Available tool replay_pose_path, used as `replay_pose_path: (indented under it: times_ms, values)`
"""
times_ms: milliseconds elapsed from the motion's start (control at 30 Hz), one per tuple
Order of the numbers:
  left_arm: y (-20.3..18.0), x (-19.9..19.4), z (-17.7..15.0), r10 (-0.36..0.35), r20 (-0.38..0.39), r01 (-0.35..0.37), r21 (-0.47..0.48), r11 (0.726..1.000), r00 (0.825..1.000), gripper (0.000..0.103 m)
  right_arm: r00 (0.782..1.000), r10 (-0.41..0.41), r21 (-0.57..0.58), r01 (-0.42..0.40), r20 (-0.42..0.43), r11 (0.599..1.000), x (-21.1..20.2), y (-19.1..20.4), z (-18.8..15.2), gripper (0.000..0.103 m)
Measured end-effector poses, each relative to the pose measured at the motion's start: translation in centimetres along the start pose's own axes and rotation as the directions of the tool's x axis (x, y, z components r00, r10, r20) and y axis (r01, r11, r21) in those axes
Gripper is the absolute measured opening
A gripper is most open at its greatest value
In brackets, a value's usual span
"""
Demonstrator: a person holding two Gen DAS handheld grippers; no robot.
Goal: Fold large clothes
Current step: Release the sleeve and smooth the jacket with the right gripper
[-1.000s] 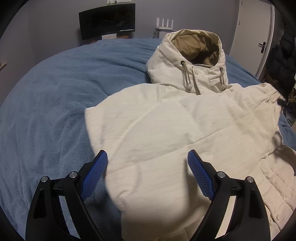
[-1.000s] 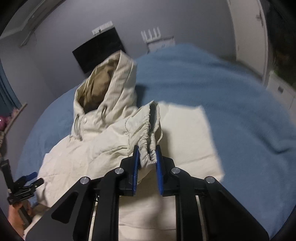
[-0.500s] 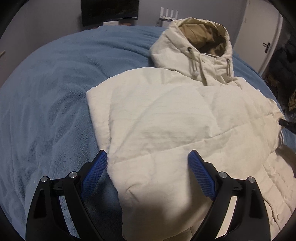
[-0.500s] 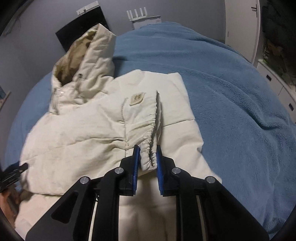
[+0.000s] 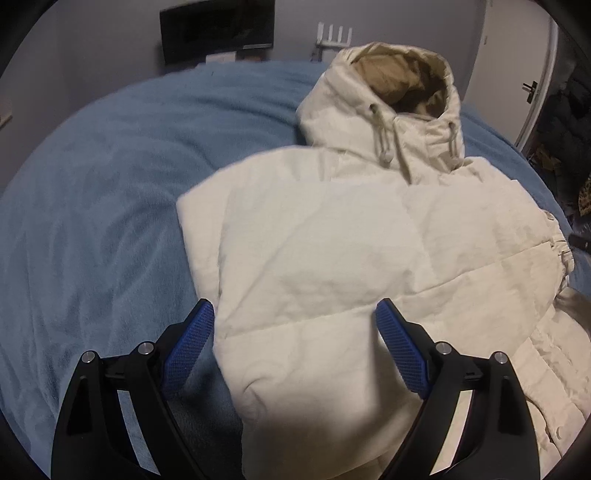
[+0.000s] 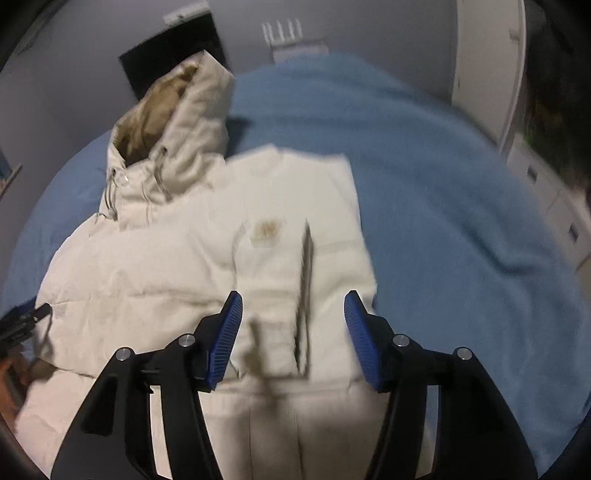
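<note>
A: What was seen at far left, left wrist view?

B: A blue blanket (image 5: 96, 206) was spread over the bed, w/ a dark screen (image 5: 218, 31) against the grey wall behind. The left gripper (image 5: 295, 339) was held low over the blanket's edge & the jacket's near-left corner. Its jaws were spread wide, nothing gripped; one blue pad (image 5: 188, 347) was over blanket, the other over fabric.

A: And the jacket?

B: The cream hooded jacket (image 5: 332, 251) was laid front-up on the blanket, centre to right of that view. The hood (image 5: 399, 85) was propped up at the far end, tan lining shown, w/ two drawcords (image 5: 380, 140) hung down. A sleeve was folded across the chest, its elastic cuff (image 5: 561, 251) at the right edge. A white door (image 5: 517, 74) was seen beyond.

A: Right wrist view?

B: Blurred. The hood (image 6: 173, 122) was seen upper left, jacket body (image 6: 147, 273) below it. A tan patch (image 6: 266, 230) was made out on the folded sleeve, cuff opening just right of it. The right gripper (image 6: 293, 332) was held above that sleeve end, jaws released & wide apart, no fabric between them. Blue blanket (image 6: 443, 221) filled the right side; white drawers (image 6: 546, 192) stood at far right.
</note>
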State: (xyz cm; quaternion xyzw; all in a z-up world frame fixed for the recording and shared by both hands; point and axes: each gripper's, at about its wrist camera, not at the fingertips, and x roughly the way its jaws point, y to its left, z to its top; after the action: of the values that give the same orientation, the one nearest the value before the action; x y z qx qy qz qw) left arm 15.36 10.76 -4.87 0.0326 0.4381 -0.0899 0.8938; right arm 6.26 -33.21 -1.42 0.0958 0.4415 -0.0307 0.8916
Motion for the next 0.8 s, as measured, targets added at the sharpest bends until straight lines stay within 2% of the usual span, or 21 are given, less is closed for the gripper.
replay_pose_path:
  times_ms: [167, 267, 367, 500, 600, 700, 767, 800]
  values:
    - [-1.1, 0.1, 0.3, 0.001, 0.019, -0.001, 0.029, 1.000, 1.000, 0.088, 0.998, -0.032, -0.141, 0.040, 0.062, 0.989, 0.7, 2.6, 1.0, 0.054]
    - [-1.5, 1.0, 0.1, 0.032, -0.005, -0.032, 0.043, 0.999, 0.999, 0.096, 0.998, -0.036, -0.156, 0.044, 0.052, 0.987, 2.4, 3.7, 1.7, 0.054]
    - [-1.6, 2.3, -0.2, 0.038, -0.048, -0.036, 0.047, 0.998, 0.998, 0.096, 0.999, -0.044, -0.167, 0.048, 0.025, 0.985, 4.4, 4.3, 1.8, 0.054]
    - [-0.6, 3.7, -0.6, -0.020, -0.096, 0.019, -0.012, 1.000, 0.995, 0.098, 0.999, -0.032, -0.136, 0.028, -0.025, 0.990, 7.2, 3.6, 0.7, 0.056]
    - [-0.6, 4.0, -0.7, -0.024, -0.110, 0.022, -0.019, 1.000, 0.994, 0.098, 0.999, -0.026, -0.138, 0.021, -0.030, 0.990, 8.0, 3.5, 0.3, 0.058]
    - [-0.4, 4.1, -0.6, -0.027, -0.119, 0.024, -0.033, 0.999, 0.993, 0.098, 0.999, -0.014, -0.140, 0.008, -0.039, 0.990, 8.3, 3.6, 0.3, 0.066]
    - [-0.3, 4.1, -0.6, -0.034, -0.118, 0.028, -0.052, 0.998, 0.992, 0.098, 0.999, 0.011, -0.130, -0.016, -0.045, 0.991, 8.4, 3.4, 0.3, 0.076]
    - [-0.3, 4.1, -0.6, -0.030, -0.118, 0.024, -0.051, 0.998, 0.993, 0.098, 0.999, 0.020, -0.125, -0.026, -0.048, 0.992, 8.5, 3.4, 0.3, 0.089]
